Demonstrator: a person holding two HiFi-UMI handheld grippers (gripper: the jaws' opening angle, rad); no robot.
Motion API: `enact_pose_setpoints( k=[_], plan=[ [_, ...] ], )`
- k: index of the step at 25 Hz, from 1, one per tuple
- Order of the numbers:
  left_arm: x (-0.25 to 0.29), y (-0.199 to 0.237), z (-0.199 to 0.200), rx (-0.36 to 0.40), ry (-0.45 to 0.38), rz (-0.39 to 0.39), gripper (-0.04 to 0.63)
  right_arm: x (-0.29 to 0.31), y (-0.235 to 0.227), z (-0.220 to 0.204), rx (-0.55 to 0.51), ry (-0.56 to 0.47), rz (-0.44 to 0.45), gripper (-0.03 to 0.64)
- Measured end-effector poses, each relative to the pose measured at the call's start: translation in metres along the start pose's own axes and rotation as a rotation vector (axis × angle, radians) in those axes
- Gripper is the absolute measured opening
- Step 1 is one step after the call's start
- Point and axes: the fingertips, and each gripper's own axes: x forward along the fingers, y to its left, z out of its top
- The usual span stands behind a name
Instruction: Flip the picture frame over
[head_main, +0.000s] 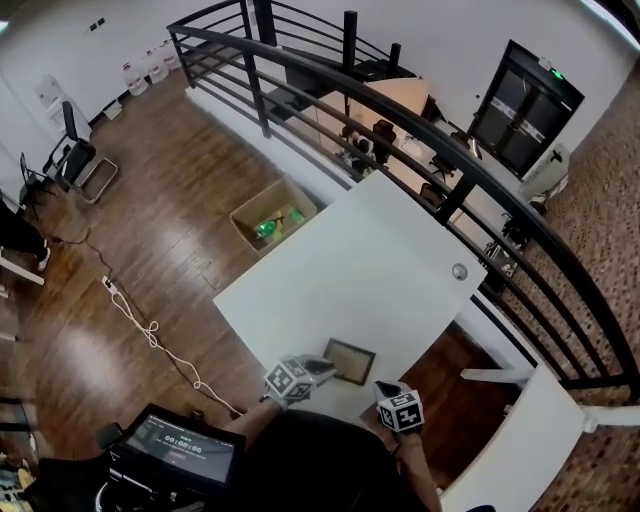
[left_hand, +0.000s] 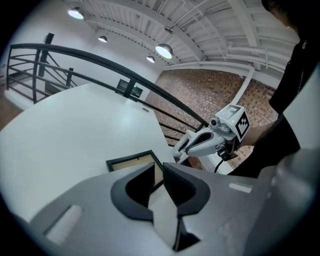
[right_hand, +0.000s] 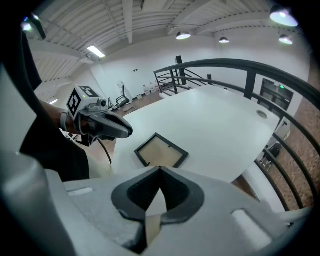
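A small black picture frame (head_main: 350, 361) lies flat near the front edge of the white table (head_main: 350, 270), its tan panel facing up. My left gripper (head_main: 325, 367) hovers at the frame's left corner. In the left gripper view its jaws (left_hand: 159, 172) stand a narrow gap apart with nothing between them, and the frame (left_hand: 131, 163) lies just beyond the tips. My right gripper (head_main: 383, 387) hangs off the frame's near right side. Its jaws (right_hand: 160, 171) are shut and empty, with the frame (right_hand: 161, 151) lying ahead of them.
A round grommet (head_main: 459, 271) sits in the table's far right part. A black railing (head_main: 420, 140) runs behind the table. On the wooden floor to the left stand an open cardboard box (head_main: 272, 218) and a white cable (head_main: 140, 325). A screen (head_main: 180, 445) sits low on the left.
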Motion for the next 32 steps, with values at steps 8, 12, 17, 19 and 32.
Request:
enact_pose_setpoints(
  k=[8,12,17,19,32],
  plan=[
    [0.009,0.013,-0.019,-0.018,0.052,0.022,0.081,0.017,-0.004,-0.018,0.006,0.061,0.019,0.007],
    [0.012,0.023,-0.031,-0.021,0.089,0.052,0.1,0.024,-0.003,-0.026,0.005,0.087,0.034,0.039],
    [0.009,0.037,-0.056,-0.032,0.164,0.111,0.12,0.033,0.005,-0.038,0.0,0.129,0.046,0.054],
    [0.009,0.043,-0.066,-0.027,0.188,0.137,0.124,0.037,0.008,-0.045,0.001,0.147,0.049,0.063],
    [0.022,0.045,-0.093,-0.034,0.335,0.141,0.126,0.06,0.006,-0.059,0.024,0.198,0.027,0.098]
  ],
)
